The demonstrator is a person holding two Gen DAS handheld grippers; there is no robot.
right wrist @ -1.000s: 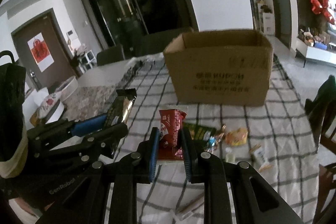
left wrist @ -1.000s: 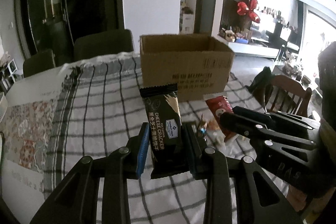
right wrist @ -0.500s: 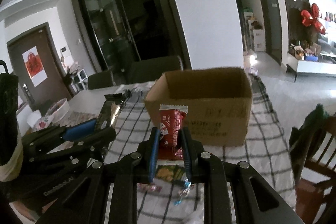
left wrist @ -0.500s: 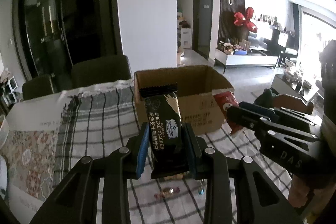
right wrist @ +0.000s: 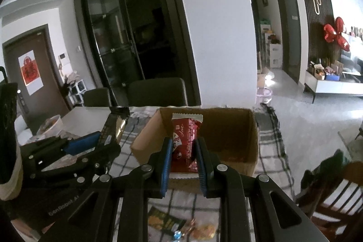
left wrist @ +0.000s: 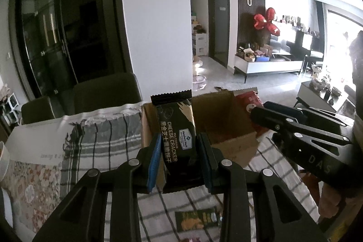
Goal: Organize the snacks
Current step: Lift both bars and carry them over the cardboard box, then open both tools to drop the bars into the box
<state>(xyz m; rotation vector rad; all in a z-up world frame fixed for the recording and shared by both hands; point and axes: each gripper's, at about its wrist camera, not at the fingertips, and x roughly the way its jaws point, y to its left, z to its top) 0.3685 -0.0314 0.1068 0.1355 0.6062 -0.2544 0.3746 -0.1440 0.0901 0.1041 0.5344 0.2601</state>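
Note:
My left gripper (left wrist: 179,146) is shut on a black cheese cracker packet (left wrist: 175,126) that stands upright between its pads, in front of the open cardboard box (left wrist: 233,142). My right gripper (right wrist: 182,151) is shut on a red snack packet (right wrist: 185,140), held upright over the near wall of the same box (right wrist: 236,135). In the left wrist view the right gripper (left wrist: 254,111) comes in from the right with the red packet (left wrist: 248,99) at the box's rim. In the right wrist view the left gripper (right wrist: 99,142) shows at the left with its black packet (right wrist: 114,126).
Loose snacks lie on the checked tablecloth (right wrist: 270,146) below both grippers, among them a green packet (left wrist: 197,219) and small wrapped sweets (right wrist: 199,230). Dark chairs (right wrist: 156,92) stand behind the table, a wooden chair (right wrist: 335,192) at the right. A white bowl (right wrist: 53,124) sits far left.
Both grippers rose and moved toward the box, each carrying its packet. The box's open top now shows from above, and the loose snacks have dropped to the bottom of both views.

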